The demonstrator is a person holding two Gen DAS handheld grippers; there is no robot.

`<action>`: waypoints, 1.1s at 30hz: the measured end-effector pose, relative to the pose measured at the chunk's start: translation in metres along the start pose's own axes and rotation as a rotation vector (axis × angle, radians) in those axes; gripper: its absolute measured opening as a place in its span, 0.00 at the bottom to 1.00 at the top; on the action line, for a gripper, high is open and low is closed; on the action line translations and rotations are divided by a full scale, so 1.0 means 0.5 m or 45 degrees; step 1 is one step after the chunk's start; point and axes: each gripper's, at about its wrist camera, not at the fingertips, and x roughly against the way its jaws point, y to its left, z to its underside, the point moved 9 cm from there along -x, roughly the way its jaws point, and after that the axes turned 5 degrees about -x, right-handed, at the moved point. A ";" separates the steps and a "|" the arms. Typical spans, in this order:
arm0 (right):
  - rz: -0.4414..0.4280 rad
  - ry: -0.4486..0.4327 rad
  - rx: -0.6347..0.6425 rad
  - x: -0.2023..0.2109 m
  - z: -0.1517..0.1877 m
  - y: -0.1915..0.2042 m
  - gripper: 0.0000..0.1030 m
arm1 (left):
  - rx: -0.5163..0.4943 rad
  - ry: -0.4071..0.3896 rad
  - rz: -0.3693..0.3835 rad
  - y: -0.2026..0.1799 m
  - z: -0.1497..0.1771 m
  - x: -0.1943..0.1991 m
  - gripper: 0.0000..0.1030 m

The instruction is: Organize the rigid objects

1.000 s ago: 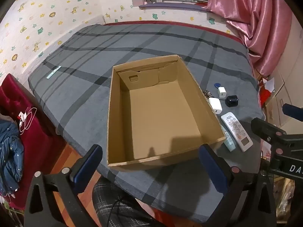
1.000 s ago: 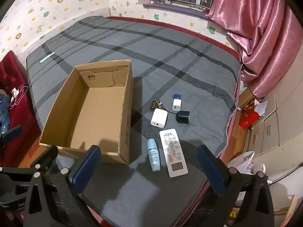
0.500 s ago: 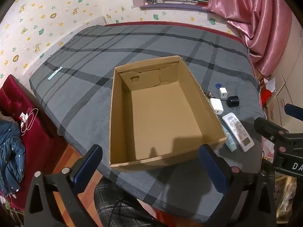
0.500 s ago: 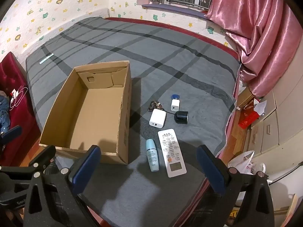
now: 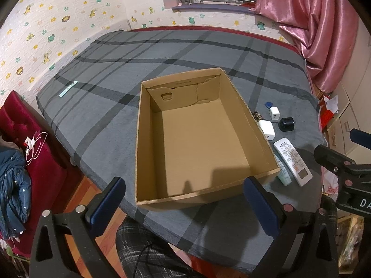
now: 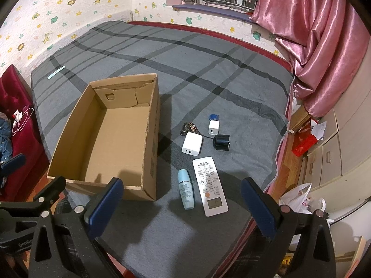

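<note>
On the grey plaid bed (image 6: 208,53), beside the open cardboard box (image 6: 109,136), a loose cluster of small hard things. Nearest that box's right wall: a pale blue bottle (image 6: 185,189), cylindrical, smooth, lying on its side. Just beyond it, away from the box: a white remote (image 6: 210,182), long, flat, face up. Farther up the bed from the box's near corner: a large white charger (image 6: 192,143), a small white cube plug (image 6: 213,127), a round black gadget (image 6: 221,142), a blue tag (image 6: 213,117) and a tangle of keys (image 6: 190,127). Box bare inside, walls plain corrugated card, matte.

Right gripper (image 6: 183,202) poised over the bed's near edge, fingers wide apart, nothing between them. Left gripper (image 5: 185,200) level with the box's near wall, fingers likewise spread and holding nothing.

Likely step: first pick, not yet begun. Best taken on the bottle or the remote, closest to hand. For the bottle, fingers across its width, since a round glossy body could roll or slip on the soft blanket. For the remote, pinch across the narrow sides, near the middle, to keep it level. Then over the box wall and down low before release.
</note>
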 end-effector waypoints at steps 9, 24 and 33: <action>0.007 0.005 -0.007 -0.007 0.002 -0.005 1.00 | 0.008 0.010 0.005 0.004 -0.001 -0.006 1.00; 0.012 0.005 -0.012 -0.013 -0.001 -0.014 1.00 | 0.008 0.003 0.004 0.008 -0.010 -0.007 1.00; 0.009 0.012 -0.015 -0.018 -0.001 -0.017 1.00 | 0.016 0.015 0.016 0.008 -0.011 -0.012 1.00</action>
